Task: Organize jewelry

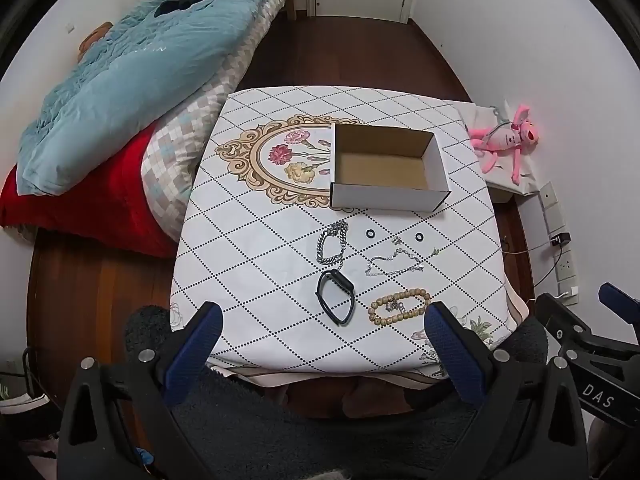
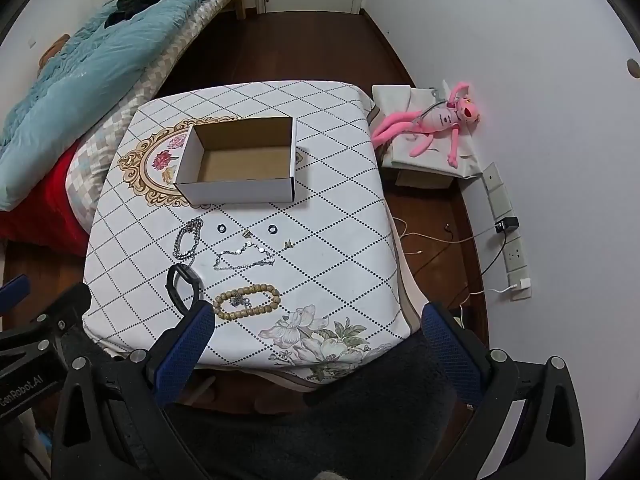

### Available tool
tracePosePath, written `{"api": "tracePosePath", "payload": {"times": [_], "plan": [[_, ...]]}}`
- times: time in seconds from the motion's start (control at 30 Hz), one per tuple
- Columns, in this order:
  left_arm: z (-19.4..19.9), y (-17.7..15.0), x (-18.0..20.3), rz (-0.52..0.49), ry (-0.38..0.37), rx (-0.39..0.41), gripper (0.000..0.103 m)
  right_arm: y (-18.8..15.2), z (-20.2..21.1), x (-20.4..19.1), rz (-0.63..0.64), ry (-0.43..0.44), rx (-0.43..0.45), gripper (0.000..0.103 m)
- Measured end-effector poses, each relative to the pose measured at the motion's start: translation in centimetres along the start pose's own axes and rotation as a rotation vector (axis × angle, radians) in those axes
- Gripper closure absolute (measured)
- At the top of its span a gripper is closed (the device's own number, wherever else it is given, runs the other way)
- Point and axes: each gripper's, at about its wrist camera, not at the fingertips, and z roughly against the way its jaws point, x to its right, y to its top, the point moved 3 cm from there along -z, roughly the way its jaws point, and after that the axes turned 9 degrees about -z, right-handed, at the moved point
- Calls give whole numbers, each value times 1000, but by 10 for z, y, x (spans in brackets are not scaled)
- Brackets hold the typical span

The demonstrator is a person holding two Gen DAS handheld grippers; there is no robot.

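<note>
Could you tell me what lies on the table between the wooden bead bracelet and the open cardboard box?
Between the bead bracelet and the box lies a thin silver chain, then two small black rings. The right wrist view shows it best.

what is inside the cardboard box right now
Nothing visible: the cardboard box shows bare brown floor. Its near wall hides a strip of the floor along the front.
</note>
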Motion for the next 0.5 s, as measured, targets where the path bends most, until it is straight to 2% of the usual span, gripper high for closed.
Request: {"api": "tracePosePath", "payload": {"times": [0.5], "plan": [[5,-1,2,-4,-7,1,0,1,8,5,-6,-2,10,0]]}}
